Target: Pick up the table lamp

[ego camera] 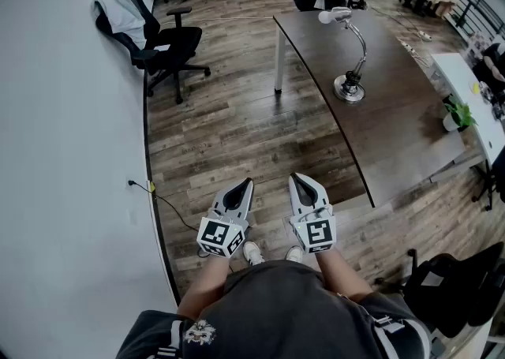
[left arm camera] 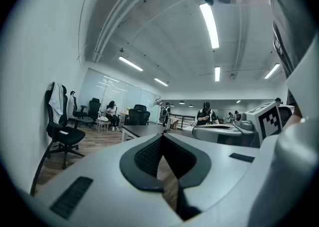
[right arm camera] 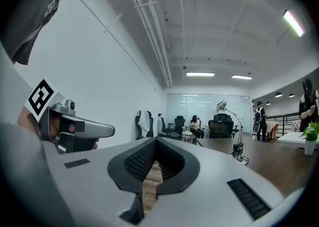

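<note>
No words, numbers or brand names can be read anywhere. The marker cube point(ego camera: 222, 237) on the left tongs point(ego camera: 247, 184) and its twin on the right tongs point(ego camera: 294, 178) carry only black-and-white square patterns, not letters. A pale emblem point(ego camera: 199, 334) on the person's dark shirt point(ego camera: 276, 302) is too small to make out.

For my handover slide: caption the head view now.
Left gripper and right gripper, shut and empty, face the table lamp standing on the dark table.
</note>
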Demonstrator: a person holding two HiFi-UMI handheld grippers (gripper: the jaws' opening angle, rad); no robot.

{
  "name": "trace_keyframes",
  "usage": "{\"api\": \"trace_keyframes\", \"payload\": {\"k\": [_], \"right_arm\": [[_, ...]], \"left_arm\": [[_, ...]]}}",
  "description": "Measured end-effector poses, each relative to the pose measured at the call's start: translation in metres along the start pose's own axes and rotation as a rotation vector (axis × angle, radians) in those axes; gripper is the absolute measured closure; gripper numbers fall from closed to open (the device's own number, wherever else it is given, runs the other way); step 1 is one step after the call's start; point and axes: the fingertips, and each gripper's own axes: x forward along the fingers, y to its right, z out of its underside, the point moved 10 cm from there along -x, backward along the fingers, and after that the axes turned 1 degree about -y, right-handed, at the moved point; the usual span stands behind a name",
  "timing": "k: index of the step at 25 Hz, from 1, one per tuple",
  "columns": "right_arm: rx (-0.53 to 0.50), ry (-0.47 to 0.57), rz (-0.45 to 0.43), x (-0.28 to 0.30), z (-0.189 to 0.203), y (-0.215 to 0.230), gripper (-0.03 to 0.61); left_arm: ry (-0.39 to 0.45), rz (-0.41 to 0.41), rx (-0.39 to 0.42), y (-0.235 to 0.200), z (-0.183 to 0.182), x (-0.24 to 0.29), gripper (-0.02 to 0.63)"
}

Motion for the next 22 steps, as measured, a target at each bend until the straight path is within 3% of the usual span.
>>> {"api": "trace_keyframes", "payload": {"k": [8,14,22], "right_arm": [[-0.032,-0.003,0.025,0.010,-0.012,-0.018,0.552],[-0.025,0.068,0.066,0.016,-0.022,-0.031,0.551],[-0.025,0.004,0.087,0.016,-0.019,-0.036,0.551]], "left_arm": [[-0.005,0.033,0.014,-0.023,-0.007,-0.007,0.607],[-0.003,0.080,0.017,-0.037,-0.009,-0.007,0.607],[-0.028,0.112,0.002,-0.044,-0.002,0.000,0.607]]}}
